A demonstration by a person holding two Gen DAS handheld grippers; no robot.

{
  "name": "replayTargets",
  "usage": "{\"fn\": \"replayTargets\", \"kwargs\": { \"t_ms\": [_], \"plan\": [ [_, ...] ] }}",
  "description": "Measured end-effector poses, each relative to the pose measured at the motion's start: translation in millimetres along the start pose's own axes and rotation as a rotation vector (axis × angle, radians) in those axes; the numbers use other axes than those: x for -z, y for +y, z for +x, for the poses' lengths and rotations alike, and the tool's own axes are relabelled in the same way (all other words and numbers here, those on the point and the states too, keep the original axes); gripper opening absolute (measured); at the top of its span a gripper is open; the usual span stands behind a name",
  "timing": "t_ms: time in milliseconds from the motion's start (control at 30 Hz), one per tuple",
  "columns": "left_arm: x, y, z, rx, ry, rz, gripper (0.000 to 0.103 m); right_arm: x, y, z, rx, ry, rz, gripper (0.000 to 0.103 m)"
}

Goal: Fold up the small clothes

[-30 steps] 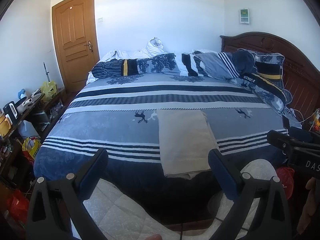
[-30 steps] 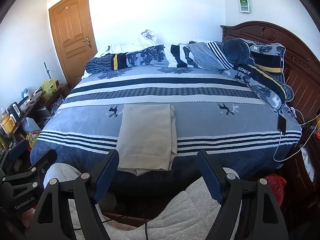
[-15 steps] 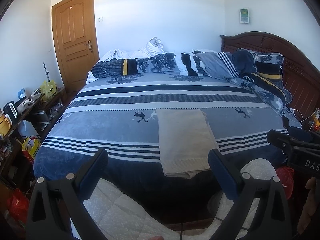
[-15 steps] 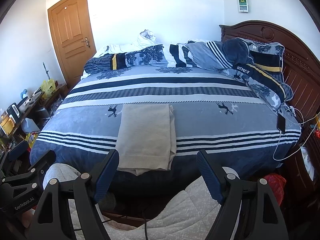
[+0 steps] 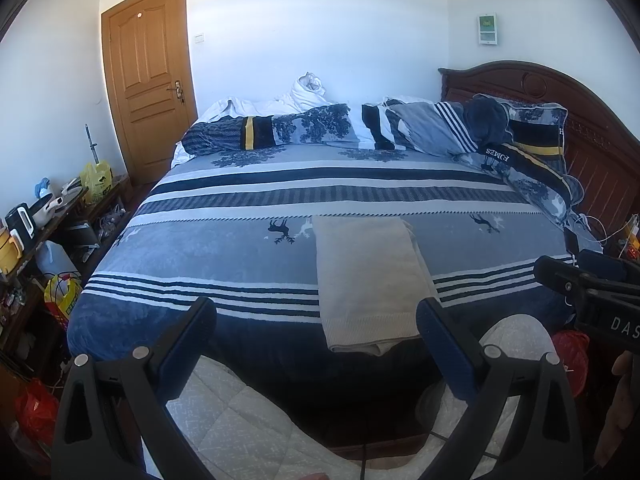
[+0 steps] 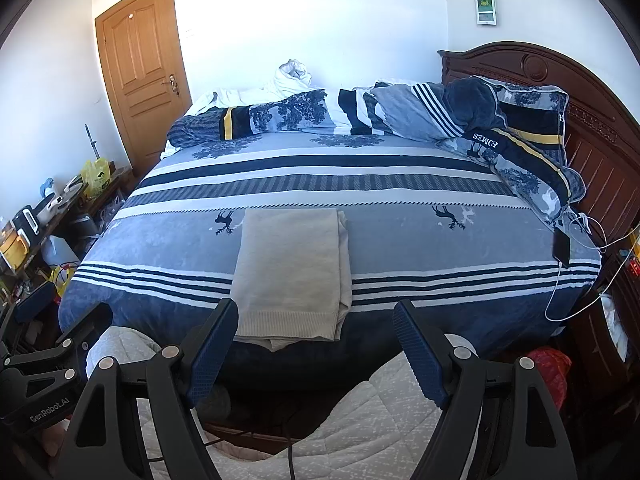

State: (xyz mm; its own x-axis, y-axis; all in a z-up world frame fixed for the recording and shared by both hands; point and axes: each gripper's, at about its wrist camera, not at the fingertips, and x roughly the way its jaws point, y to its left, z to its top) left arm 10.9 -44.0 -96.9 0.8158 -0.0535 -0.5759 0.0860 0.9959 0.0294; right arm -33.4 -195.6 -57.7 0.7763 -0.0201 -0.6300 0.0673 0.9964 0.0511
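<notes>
left wrist view: beige knitted garment, folded into a long rectangle (image 5: 366, 280), lies flat on the blue-and-white striped bedspread (image 5: 224, 248), its long axis running from the near bed edge away toward the rolled quilt (image 5: 304, 128) at the far side. its ribbed near hem overhangs the bed edge a little. the left gripper (image 5: 316, 328) hangs off the bed, over the person's quilted trousers (image 5: 240, 412), jaws spread wide with nothing between them. the garment lies ahead and to the right of this gripper's midline, its near hem nearer the right finger than the left. the right gripper's black body (image 5: 588, 292) enters at the right edge.

right wrist view: the same garment (image 6: 292, 272) lies ahead of the right gripper (image 6: 316, 340), whose jaws also stand wide and empty, short of the bed. here the near hem sits just left of the midline, close above the left finger, with a loose under-layer showing along the garment's right side. the left gripper's body (image 6: 44, 376) shows at lower left.

judgement: both grippers stand near the hem and apart from it; the right one is more squarely in line with the long axis, so a further fold across that axis would likely start from the near hem.
</notes>
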Motion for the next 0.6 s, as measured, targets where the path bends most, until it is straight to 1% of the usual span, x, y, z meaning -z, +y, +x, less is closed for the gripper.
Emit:
{"fn": "replayTargets", "kwargs": {
  "t_ms": [600],
  "plan": [
    [-0.5, 1.6, 0.2, 0.003, 0.001, 0.001, 0.1, -0.2, -1.0, 0.6, 0.003, 0.001, -0.001, 0.084]
  ]
}}
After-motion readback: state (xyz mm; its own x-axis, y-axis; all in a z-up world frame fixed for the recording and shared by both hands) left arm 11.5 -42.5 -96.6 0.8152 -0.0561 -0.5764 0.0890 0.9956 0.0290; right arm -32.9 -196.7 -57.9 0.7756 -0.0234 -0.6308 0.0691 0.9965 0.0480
